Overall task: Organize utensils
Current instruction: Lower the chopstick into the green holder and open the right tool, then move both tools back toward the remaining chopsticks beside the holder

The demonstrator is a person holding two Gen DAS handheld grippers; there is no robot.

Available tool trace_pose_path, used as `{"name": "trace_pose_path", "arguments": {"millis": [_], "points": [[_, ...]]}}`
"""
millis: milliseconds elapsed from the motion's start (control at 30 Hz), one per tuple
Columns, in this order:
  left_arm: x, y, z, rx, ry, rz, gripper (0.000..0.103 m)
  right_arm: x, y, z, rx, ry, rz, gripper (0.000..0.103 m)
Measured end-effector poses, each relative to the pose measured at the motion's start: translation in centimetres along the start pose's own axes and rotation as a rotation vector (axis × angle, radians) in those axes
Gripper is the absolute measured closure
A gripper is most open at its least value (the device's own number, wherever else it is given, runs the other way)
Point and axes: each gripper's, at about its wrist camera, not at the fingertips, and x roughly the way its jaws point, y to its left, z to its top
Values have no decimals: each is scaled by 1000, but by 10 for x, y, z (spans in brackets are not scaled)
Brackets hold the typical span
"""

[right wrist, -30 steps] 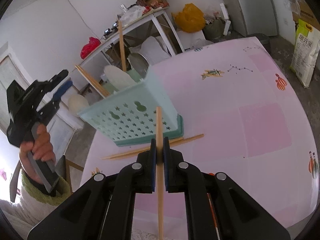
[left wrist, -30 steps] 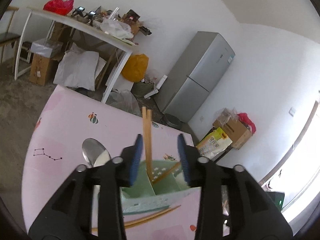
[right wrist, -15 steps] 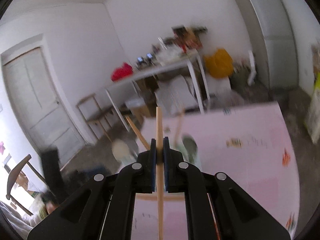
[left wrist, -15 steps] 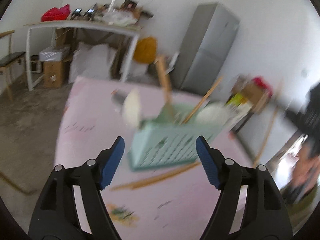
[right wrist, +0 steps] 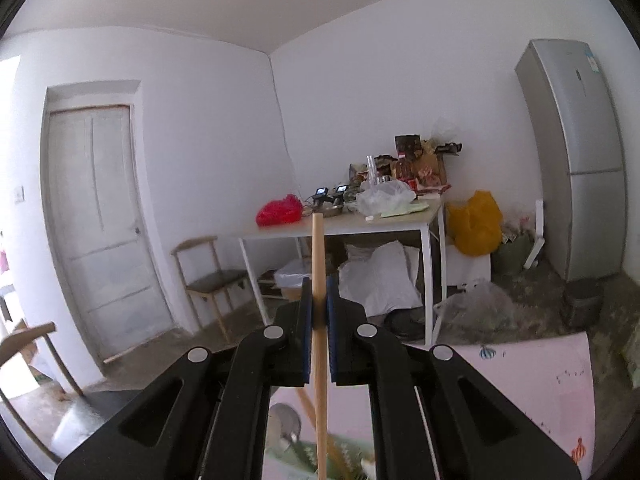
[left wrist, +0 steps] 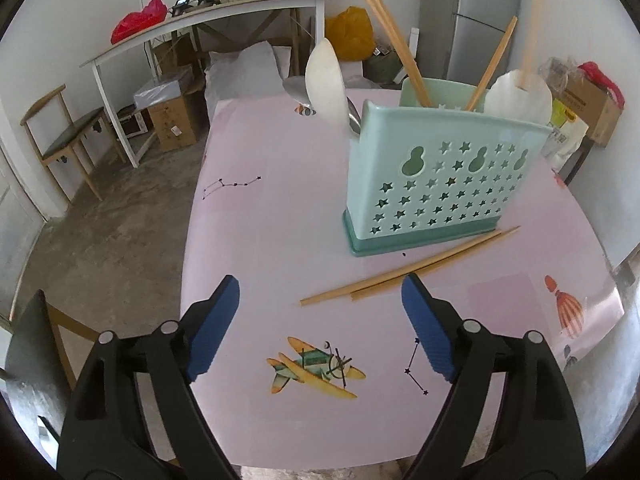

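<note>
A mint-green utensil caddy [left wrist: 440, 184] stands on the pink table [left wrist: 280, 220]. It holds wooden chopsticks [left wrist: 394, 40], two white spoons [left wrist: 326, 80] and a metal spoon [left wrist: 294, 88]. Two loose chopsticks [left wrist: 400, 274] lie on the table just in front of the caddy. My left gripper [left wrist: 320, 312] hovers over the table short of them, its jaws opening wide with nothing between them. My right gripper [right wrist: 318, 304] is shut on a single chopstick [right wrist: 317, 248], held upright high above the caddy. That chopstick shows as a faint blur [left wrist: 532, 20] in the left wrist view.
Beyond the table stand a white side table [left wrist: 208, 20] loaded with clutter, a wooden chair [left wrist: 68, 128], cardboard boxes [left wrist: 172, 120], a grey fridge [right wrist: 580, 160] and a closed door [right wrist: 100, 208]. The pink table's edge [left wrist: 192, 208] drops to a concrete floor at left.
My left gripper let go of the chopsticks in the caddy, opened wide, drew back and tipped down toward the table. My right gripper rose with its chopstick and now faces the room.
</note>
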Motion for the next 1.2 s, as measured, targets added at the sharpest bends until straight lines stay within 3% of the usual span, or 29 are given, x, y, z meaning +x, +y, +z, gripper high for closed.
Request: {"name": "trace_pose_path", "arguments": {"millis": [233,467,533,567,600,933,1200], "points": [[2,0,1,13,15,48,19,40,1,-30,-50,55,-57,96],[10,14,3,-28,49,81,19,75,-3,-75,-100,273,-72,95],[12,16,4,-37,56,86,19,77,-5,-81,-105,303,-94,81],[13,18,4,-42,59,89,19,75,-6,-81,-96,301,-99,62],[14,20,4,-48,64,92,19,69,-10,-80,-73,290,-98,54],[19,28,5,-73,89,102,19,0,-38,-79,105,233,-85,46],[20,25,5,-52,97,92,19,-41,-51,-129,215,334,-110,39]]}}
